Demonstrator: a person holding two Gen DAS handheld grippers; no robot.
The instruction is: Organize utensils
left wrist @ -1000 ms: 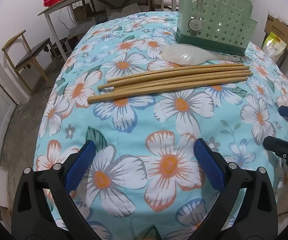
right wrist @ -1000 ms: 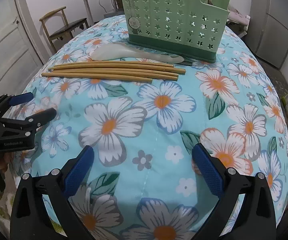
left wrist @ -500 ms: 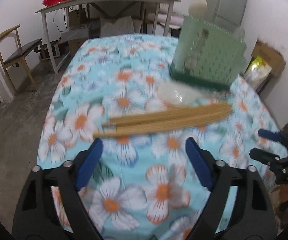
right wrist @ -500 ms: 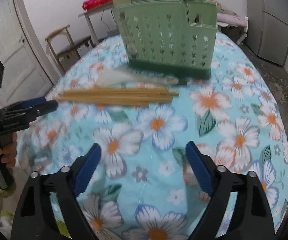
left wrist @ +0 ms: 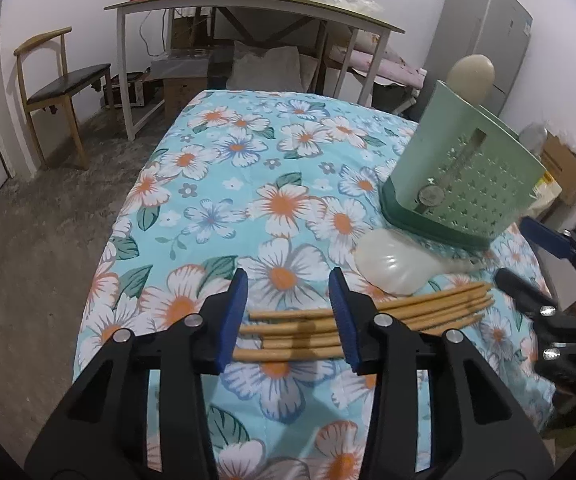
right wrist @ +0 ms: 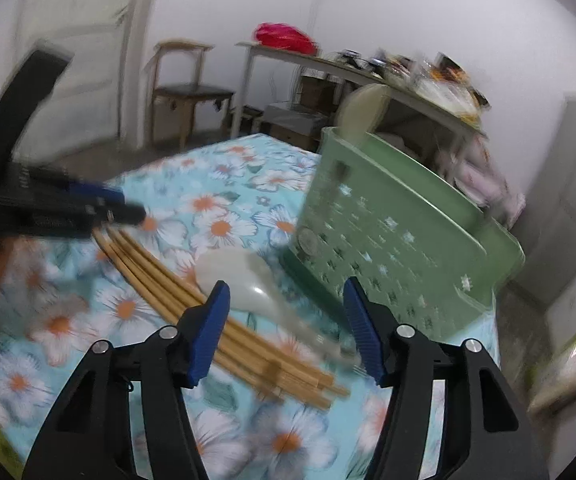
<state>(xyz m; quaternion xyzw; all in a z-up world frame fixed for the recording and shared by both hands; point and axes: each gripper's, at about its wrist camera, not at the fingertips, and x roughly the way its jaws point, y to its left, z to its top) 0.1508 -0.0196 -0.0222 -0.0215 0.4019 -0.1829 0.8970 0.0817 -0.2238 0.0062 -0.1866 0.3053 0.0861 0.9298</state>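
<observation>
Jaws of the left gripper (left wrist: 288, 312) have just been closing and now stand partly apart over the near ends of the chopsticks (left wrist: 368, 320). In the left view the sticks pass between the blue pads, but nothing shows the pads pressing on them, so I take that gripper as empty.

The right gripper (right wrist: 285, 320) has also been narrowing and holds nothing. It is aimed over the other end of the bundle and the handle of the white spoon (right wrist: 243, 280). That view is blurred, so how close the tips are to the cloth cannot be told.

The sticks lie side by side on the flowered cloth (left wrist: 215, 184). The spoon lies just behind them, with its bowl beside the green basket (left wrist: 464, 184). Another spoon (left wrist: 471, 76) already stands in the basket.

To do this step well, pick one target per gripper. The left should come down square across the bundle, near its end, and close until all the sticks bunch together. Round sticks roll apart, so a skewed pinch would likely drop one. Lift the bundle level, then tip it upright over a basket slot. Keep the right gripper clear of the left one's path, or have it take the spoon by the handle.
</observation>
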